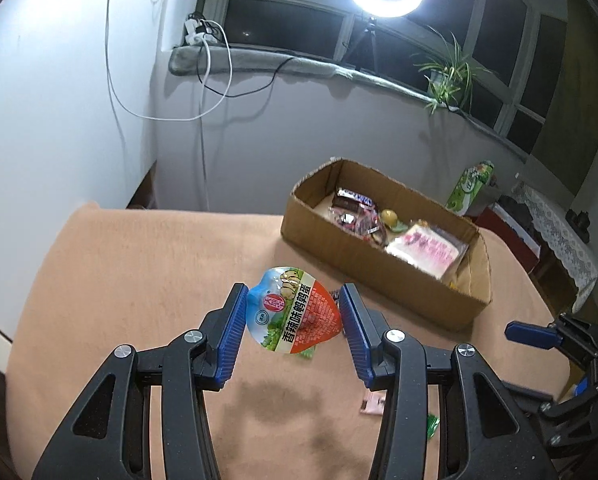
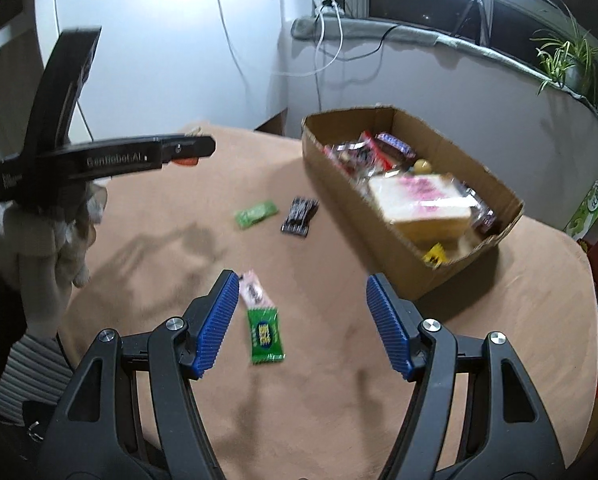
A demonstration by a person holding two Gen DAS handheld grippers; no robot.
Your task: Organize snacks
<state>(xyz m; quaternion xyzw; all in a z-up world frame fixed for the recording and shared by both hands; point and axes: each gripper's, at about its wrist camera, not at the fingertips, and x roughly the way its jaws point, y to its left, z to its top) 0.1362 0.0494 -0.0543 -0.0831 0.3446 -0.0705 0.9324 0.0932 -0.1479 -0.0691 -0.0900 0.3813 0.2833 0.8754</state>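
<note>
My left gripper [image 1: 293,310] is shut on a round quail-egg snack pack [image 1: 293,312] with a blue, green and red label, held above the tan tablecloth. The cardboard box [image 1: 339,252] lies beyond it to the right, holding several snacks. My right gripper [image 2: 299,320] is open and empty above the table. A green candy wrapper [image 2: 265,336] and a pink packet [image 2: 253,290] lie between its fingers. A green packet [image 2: 256,213] and a black packet [image 2: 299,216] lie farther off, left of the box [image 2: 339,184]. The left gripper shows in the right wrist view [image 2: 187,148].
The table [image 1: 139,264] is covered in tan cloth. A pink packet [image 1: 373,404] and a green scrap [image 1: 432,426] lie near my left gripper's right finger. A green carton [image 1: 469,186] stands behind the box. A plush toy [image 2: 55,236] sits at the table's left edge.
</note>
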